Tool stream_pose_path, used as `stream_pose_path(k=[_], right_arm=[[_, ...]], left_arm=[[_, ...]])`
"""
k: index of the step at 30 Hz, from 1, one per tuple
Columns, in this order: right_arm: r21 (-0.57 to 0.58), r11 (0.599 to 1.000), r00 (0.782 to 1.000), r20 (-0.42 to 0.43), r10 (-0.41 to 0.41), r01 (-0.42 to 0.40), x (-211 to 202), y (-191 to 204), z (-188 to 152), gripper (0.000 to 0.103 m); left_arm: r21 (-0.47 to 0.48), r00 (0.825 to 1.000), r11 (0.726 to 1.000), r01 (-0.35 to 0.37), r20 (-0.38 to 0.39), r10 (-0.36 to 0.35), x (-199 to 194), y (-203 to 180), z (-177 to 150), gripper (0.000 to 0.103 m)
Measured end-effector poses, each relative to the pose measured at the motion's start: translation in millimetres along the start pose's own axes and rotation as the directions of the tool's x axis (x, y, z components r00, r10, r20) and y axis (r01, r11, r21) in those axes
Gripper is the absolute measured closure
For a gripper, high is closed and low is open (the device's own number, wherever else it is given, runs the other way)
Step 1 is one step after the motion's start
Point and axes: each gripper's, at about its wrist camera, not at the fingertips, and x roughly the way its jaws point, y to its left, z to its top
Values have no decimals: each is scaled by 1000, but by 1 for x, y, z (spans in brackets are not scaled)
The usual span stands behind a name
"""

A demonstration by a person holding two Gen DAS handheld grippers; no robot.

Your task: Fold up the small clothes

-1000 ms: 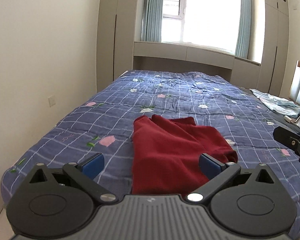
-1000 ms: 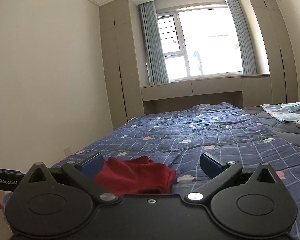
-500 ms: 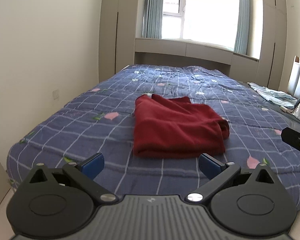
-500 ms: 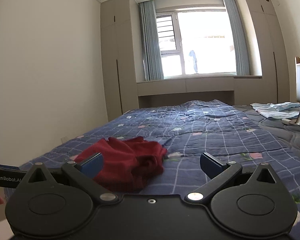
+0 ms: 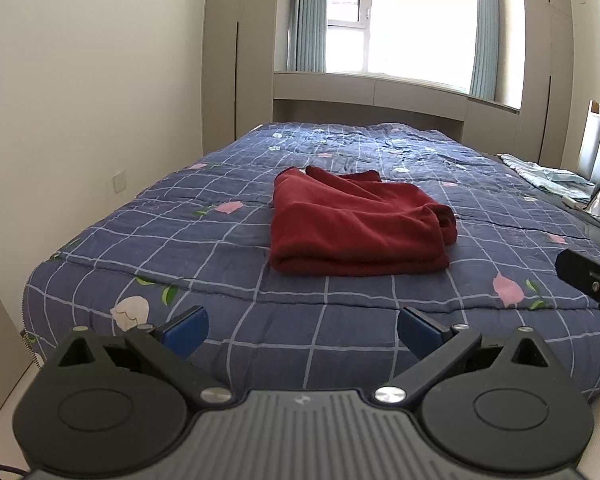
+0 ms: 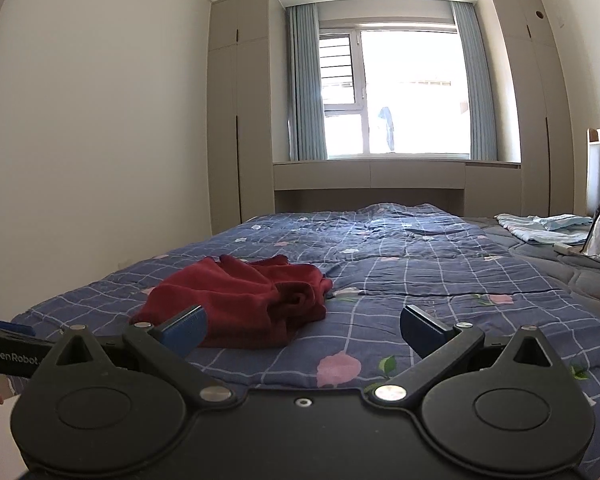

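Note:
A dark red garment [image 5: 356,226] lies folded in a rough rectangle on the blue checked quilt [image 5: 204,240], with a bunched end at its right. It also shows in the right wrist view [image 6: 244,304], to the left. My left gripper [image 5: 302,330] is open and empty, held back over the bed's near edge, well short of the garment. My right gripper [image 6: 302,330] is open and empty, to the right of the garment and apart from it. Part of the right gripper [image 5: 588,280] shows at the right edge of the left wrist view.
The bed's near edge [image 5: 260,364] drops to the floor below my left gripper. A wall [image 5: 80,100] runs along the left. Light blue clothes [image 6: 540,228] lie at the far right by the headboard. A window [image 6: 396,92] and cupboards stand behind the bed.
Both grippers have drawn back and away from the red garment, which now lies free on the quilt. Both stayed open.

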Motion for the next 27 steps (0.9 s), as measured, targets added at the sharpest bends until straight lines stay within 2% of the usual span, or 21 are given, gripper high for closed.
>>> stream_pose_path(k=[27], right_arm=[[8,1000,1000,-11,-22,22,4,-4,-7,1]], left_arm=[[-1,1000,1000,-13,-12,13,0,-1,-3,0]])
